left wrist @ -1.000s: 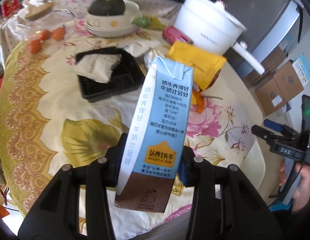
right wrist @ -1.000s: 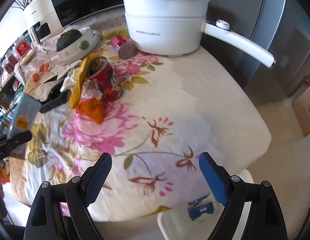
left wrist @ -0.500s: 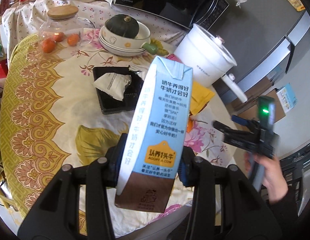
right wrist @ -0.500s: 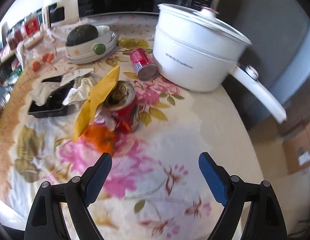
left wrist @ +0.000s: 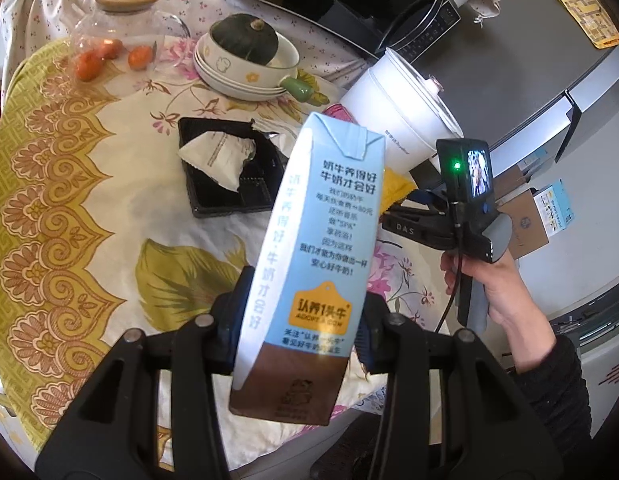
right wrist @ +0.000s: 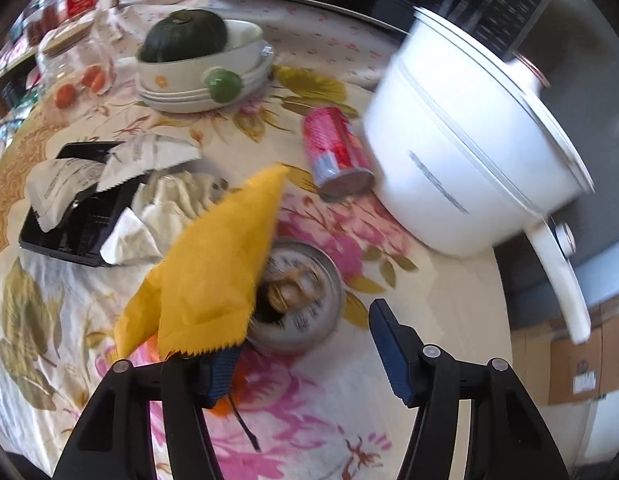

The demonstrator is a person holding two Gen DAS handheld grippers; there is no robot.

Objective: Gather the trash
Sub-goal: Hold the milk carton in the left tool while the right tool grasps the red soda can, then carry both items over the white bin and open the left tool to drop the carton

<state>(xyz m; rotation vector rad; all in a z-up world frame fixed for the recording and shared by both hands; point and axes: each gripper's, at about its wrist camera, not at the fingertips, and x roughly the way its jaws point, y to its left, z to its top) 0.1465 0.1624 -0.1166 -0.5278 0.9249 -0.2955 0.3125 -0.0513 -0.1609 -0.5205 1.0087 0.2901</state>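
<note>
My left gripper is shut on a tall light-blue milk carton, held upright above the floral tablecloth. My right gripper hovers low over an opened red can that stands upright, with a yellow wrapper leaning on it. Its jaws are closing with the can between them; the pads are still apart from the can, and the wrapper covers the left fingertip. A second red can lies on its side by the white pot. A black tray holds torn white wrappers, with crumpled tissue beside it.
A white lidded pot with a long handle stands right of the cans. Stacked bowls with a dark green squash and a glass jar with small oranges sit at the back. A person's hand holds the right gripper. Cardboard boxes lie on the floor.
My right gripper has travelled over the table to the upright can and its jaws have narrowed. The left gripper has shifted a little, still gripping the carton.
</note>
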